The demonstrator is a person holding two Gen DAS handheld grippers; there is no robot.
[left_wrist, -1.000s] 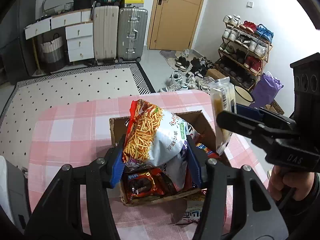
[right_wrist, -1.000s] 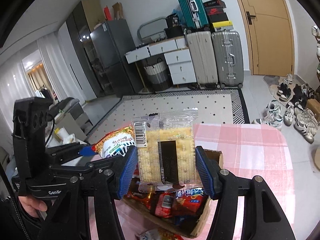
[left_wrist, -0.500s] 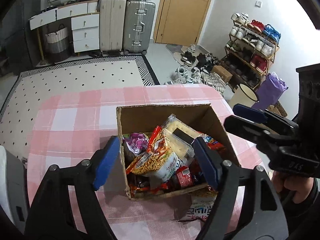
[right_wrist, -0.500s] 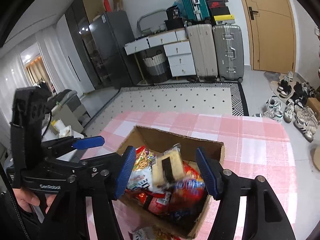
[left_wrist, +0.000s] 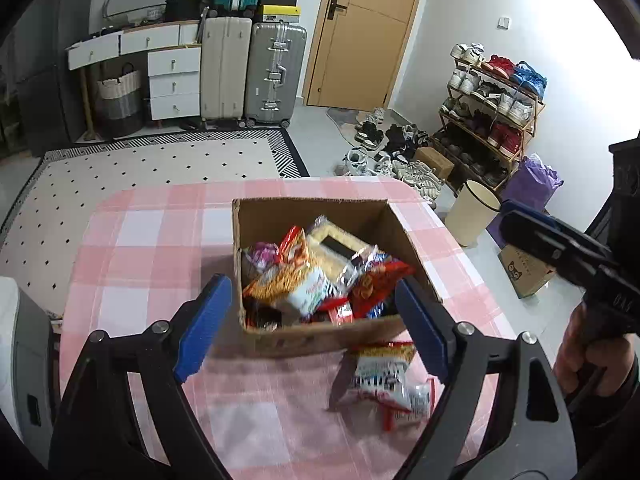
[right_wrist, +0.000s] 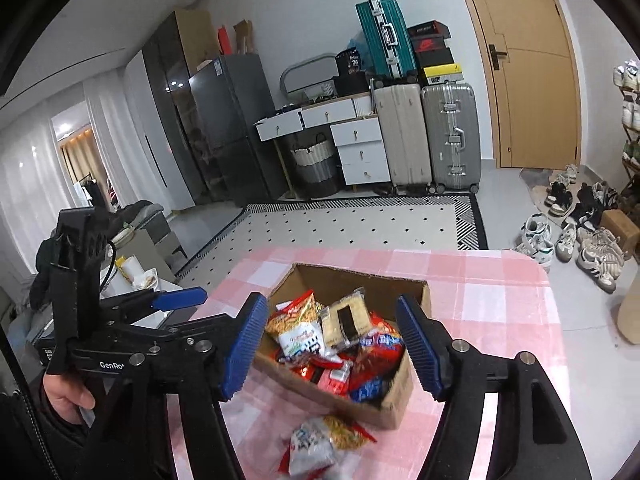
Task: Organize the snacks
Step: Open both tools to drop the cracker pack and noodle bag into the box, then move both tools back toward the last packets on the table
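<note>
Left hand-held gripper (left_wrist: 310, 320) low in the left wrist view, blue pads apart and opening, nothing between them, framing the near wall of the cardboard box (left_wrist: 320, 334). Right hand-held gripper (right_wrist: 332, 344) low in the right wrist view, jaws likewise apart and opening, empty, with the box seen through the gap. Right gripper also visible at the right edge of the left wrist view, gripped by a hand (left_wrist: 588, 356); left gripper at the left edge of the right wrist view, held by the other hand (right_wrist: 66, 396). Box at frame centre on the pink checked worktop (left_wrist: 152, 248), top open, heaped with snack packets: an orange noodle-snack bag (left_wrist: 292, 280) toward the left, a pale cracker pack (left_wrist: 336, 246) with a dark label tilted behind it, red wrappers (left_wrist: 378, 284) to the right. One more snack bag (left_wrist: 386, 380) lying on the worktop just in front of the box, lower right of centre, outside it. Beyond, upper part of frame: dotted rug (left_wrist: 140, 168), suitcases (left_wrist: 252, 68), wooden door (left_wrist: 368, 28), shoe rack (left_wrist: 492, 96) at right.
</note>
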